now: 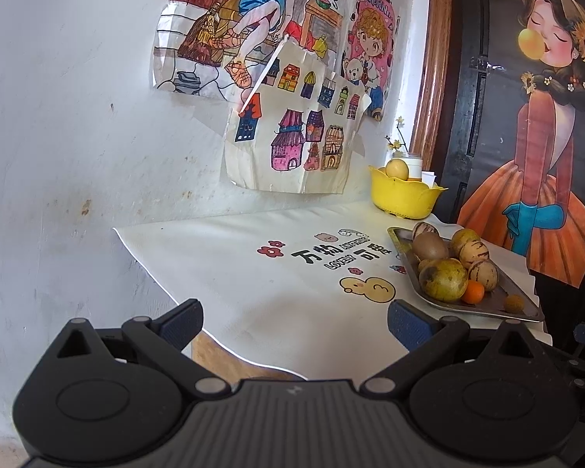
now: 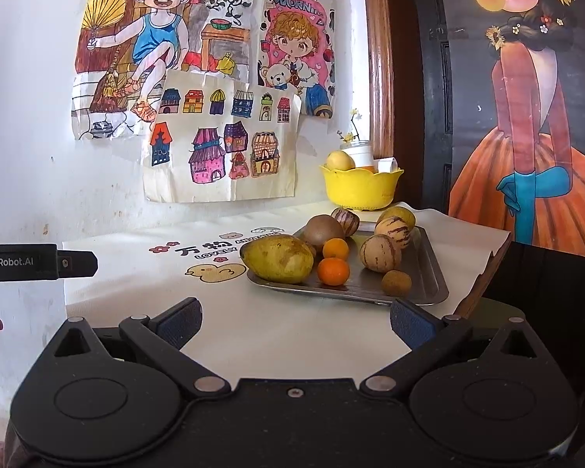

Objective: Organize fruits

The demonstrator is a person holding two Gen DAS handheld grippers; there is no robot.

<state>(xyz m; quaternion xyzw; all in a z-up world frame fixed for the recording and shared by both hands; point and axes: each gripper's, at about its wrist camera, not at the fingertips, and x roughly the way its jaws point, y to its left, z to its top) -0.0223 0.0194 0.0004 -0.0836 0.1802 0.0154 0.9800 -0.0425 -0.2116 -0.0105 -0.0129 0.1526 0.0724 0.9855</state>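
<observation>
a metal tray (image 2: 429, 273) sits near the table's (image 2: 292, 323) right edge, loaded with a yellow-green mango (image 2: 277, 258), two small oranges (image 2: 333, 271), a kiwi (image 2: 323, 230), striped melons (image 2: 380, 252) and a small brown fruit (image 2: 396, 282) alone at the tray's near right corner. behind it, at the far right corner of the table, a yellow bowl (image 2: 360, 189) holds a pale round fruit (image 2: 340, 160), with a white jar (image 2: 360, 154) just behind. children's drawings (image 2: 222, 144) hang on the wall above the far edge. the printed white cloth (image 1: 253, 265) in front of the tray lies bare. the left gripper (image 1: 294, 323) and right gripper (image 2: 295, 321) both hover level at the near edge, jaws wide, holding nothing. the left one's finger (image 2: 78, 263) shows at the left in the right wrist view.
</observation>
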